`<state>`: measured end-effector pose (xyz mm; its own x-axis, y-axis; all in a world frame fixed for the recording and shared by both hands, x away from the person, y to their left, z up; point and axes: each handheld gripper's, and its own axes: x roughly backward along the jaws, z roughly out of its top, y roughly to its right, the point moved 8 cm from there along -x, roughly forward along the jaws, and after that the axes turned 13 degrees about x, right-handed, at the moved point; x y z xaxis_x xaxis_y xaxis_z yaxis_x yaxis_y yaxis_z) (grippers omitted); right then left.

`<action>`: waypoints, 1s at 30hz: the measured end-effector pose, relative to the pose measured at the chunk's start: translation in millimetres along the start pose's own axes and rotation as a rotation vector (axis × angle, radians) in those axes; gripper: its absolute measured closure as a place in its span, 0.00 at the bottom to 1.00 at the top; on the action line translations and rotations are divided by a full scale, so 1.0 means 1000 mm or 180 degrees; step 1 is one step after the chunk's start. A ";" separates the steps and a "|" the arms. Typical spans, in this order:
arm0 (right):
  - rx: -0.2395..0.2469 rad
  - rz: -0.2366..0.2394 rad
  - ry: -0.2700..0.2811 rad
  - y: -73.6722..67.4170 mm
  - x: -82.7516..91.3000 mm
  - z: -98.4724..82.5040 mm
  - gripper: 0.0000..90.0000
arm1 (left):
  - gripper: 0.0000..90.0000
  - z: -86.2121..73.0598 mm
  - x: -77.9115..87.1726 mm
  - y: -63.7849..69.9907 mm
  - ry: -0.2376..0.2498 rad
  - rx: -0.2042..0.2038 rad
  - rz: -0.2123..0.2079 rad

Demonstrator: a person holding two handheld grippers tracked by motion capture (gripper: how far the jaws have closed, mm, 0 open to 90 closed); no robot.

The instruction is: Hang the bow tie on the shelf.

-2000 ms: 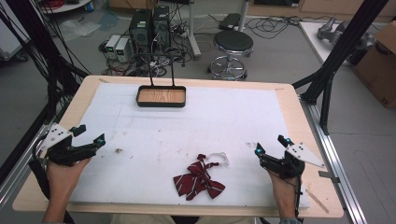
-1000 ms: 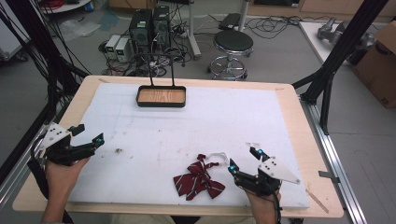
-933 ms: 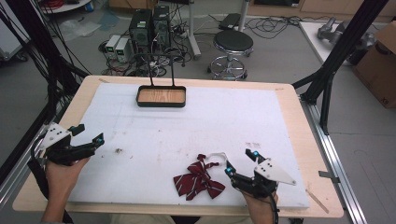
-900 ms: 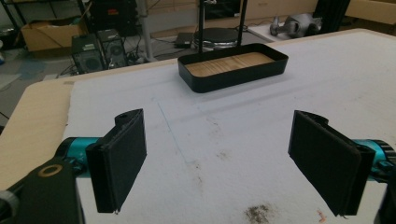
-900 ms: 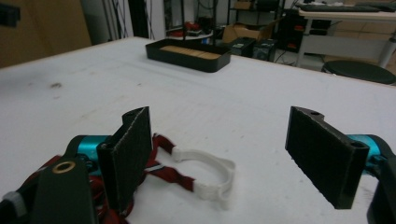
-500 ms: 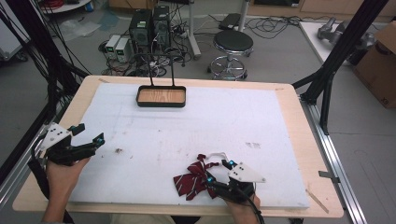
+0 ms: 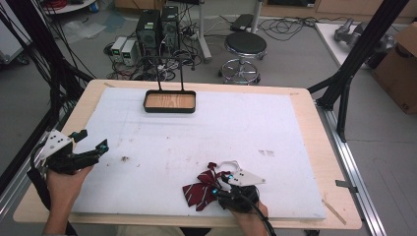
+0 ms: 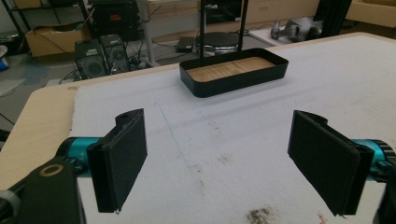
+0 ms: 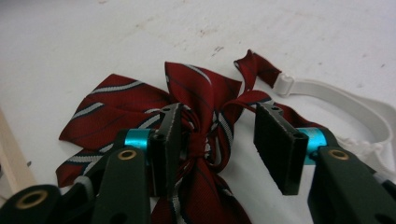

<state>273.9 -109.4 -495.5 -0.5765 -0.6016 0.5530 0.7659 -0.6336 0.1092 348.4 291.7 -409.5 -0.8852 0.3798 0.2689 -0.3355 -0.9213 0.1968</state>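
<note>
Bow tie (image 7: 201, 191): red striped, counter (image 7: 305, 118) near edge | right claw (image 9: 219, 140): jaws apart, straddling its knot | left claw (image 8: 224, 163): wide open, empty | black tray (image 7: 169, 102): far side

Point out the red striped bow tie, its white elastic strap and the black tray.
Bow tie (image 9: 196, 91): right gripper view, upper red loop.
White elastic strap (image 9: 345, 100): right gripper view, flat middle.
Black tray (image 7: 169, 109): high view, near rim.
</note>
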 end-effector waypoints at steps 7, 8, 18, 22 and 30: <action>0.0076 0.0131 -0.0204 -0.004 -0.006 -0.003 0.73 | 0.22 -0.001 -0.001 0.000 -0.0021 -0.0006 0.0002; 0.0104 0.0150 -0.0213 -0.005 -0.007 -0.003 0.77 | 0.22 -0.002 -0.002 0.001 -0.0031 -0.0010 0.0001; 0.0324 -0.0153 -0.0062 0.005 0.000 0.009 0.83 | 0.22 -0.002 -0.002 0.000 -0.0025 -0.0021 0.0016; 0.0488 -0.0308 -0.0033 0.018 0.004 0.020 0.83 | 0.22 -0.002 -0.003 0.001 -0.0030 -0.0030 0.0010; 0.0639 -0.0431 0.0057 0.046 0.008 0.047 0.83 | 0.22 -0.004 -0.005 0.002 -0.0042 -0.0047 0.0011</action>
<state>317.9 -120.7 -446.8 -0.6814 -0.5273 0.5076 0.7215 -0.6008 0.3443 350.3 287.5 -414.0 -0.8820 0.3775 0.2821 -0.3372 -0.9237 0.1819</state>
